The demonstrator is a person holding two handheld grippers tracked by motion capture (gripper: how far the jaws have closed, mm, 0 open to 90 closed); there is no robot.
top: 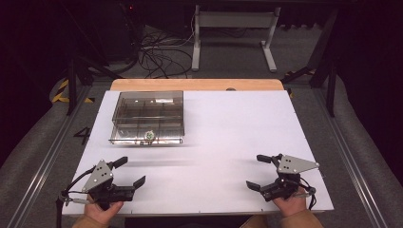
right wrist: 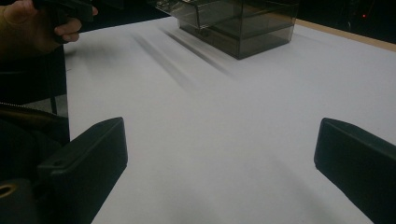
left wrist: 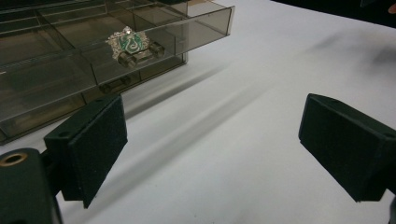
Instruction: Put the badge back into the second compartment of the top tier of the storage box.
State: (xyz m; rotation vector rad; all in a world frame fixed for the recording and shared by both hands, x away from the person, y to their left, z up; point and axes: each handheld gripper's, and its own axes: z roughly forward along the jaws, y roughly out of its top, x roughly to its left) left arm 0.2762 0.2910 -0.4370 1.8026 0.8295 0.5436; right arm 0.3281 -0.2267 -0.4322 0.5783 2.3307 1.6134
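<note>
Badge (top: 149,136) on box (top: 148,114) lies beyond left gripper (top: 130,171)

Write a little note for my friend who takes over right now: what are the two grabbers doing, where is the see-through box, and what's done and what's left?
Left gripper: open, nothing between its jaws, low over the table's near left corner.
Right gripper: open, holding nothing, at the near right corner.
Clear smoky box: far left of the white table, apart from both grippers. It has divided compartments.
Green and silver badge: sits at the front edge of the box, by its latch.
Done: nothing that can be told from how things lie.
Left: probably the box itself. The left gripper is nearer it and points towards the badge.
</note>
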